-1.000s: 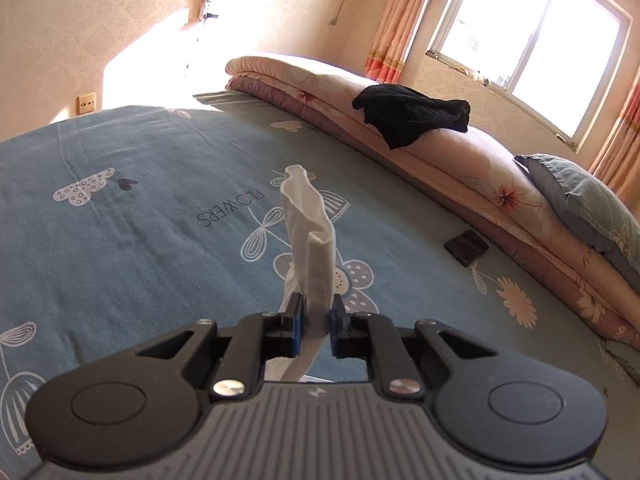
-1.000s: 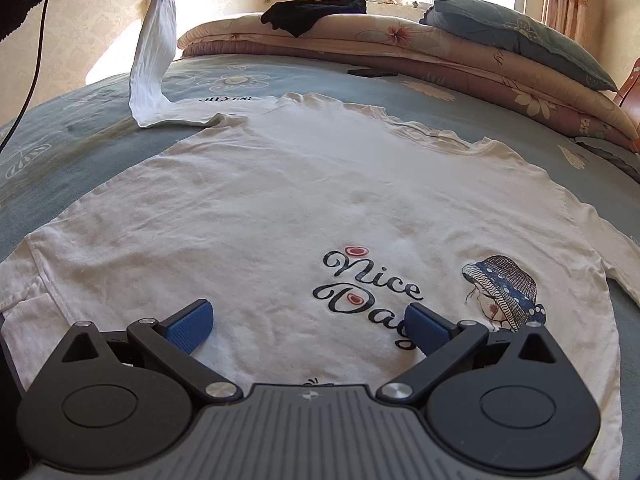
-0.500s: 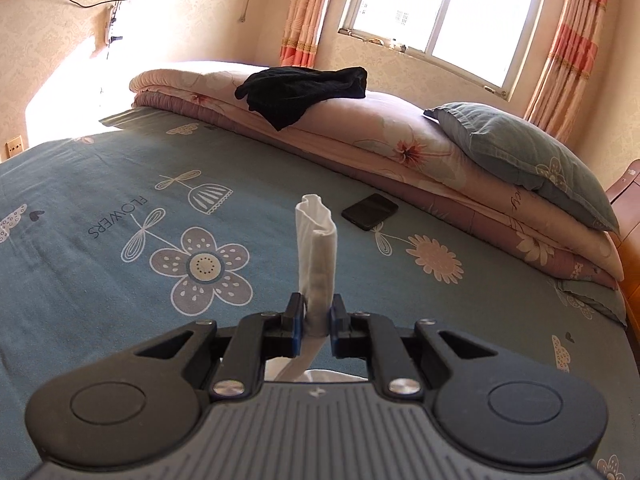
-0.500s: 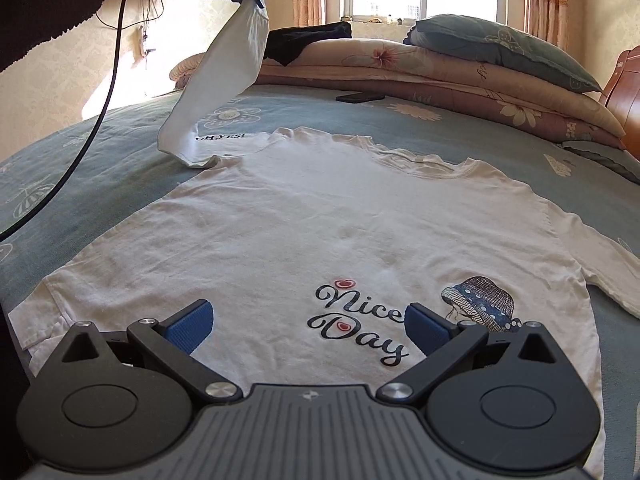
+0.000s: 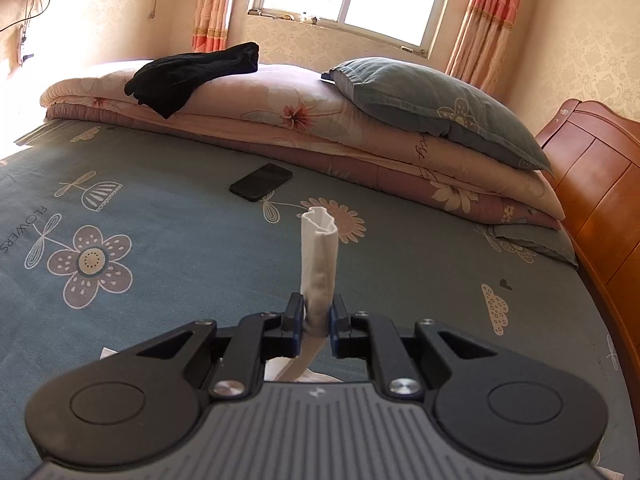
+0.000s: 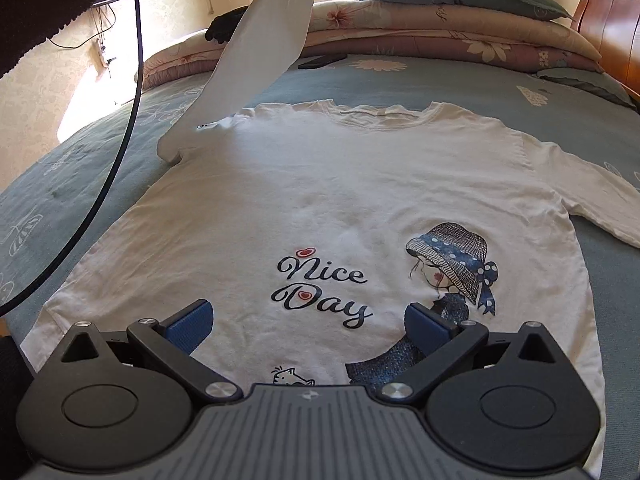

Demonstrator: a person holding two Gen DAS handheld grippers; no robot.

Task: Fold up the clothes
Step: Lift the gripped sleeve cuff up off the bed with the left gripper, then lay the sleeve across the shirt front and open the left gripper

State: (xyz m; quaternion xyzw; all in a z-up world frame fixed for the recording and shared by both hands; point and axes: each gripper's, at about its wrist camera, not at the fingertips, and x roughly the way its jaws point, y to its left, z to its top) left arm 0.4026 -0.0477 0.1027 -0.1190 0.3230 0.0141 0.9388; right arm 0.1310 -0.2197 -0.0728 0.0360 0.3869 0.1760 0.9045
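The white shirt (image 6: 320,200) lies flat, print side up, across the middle of the bed (image 6: 460,84). Its sleeve (image 5: 319,256) is lifted off the bed, clamped between the left gripper (image 5: 314,318) fingers. The right gripper (image 6: 306,320) hangs over the hem at the bed's near edge, fingers wide apart, holding nothing.

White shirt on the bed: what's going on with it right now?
A person with a handheld gripper in each hand is folding a white long-sleeved shirt spread face up on the bed. The left gripper is shut on the cuff of one sleeve, lifted high above the shirt's body. The right gripper hovers open over the "Nice Day" print near the hem, holding nothing. The other sleeve lies flat, unfolded.
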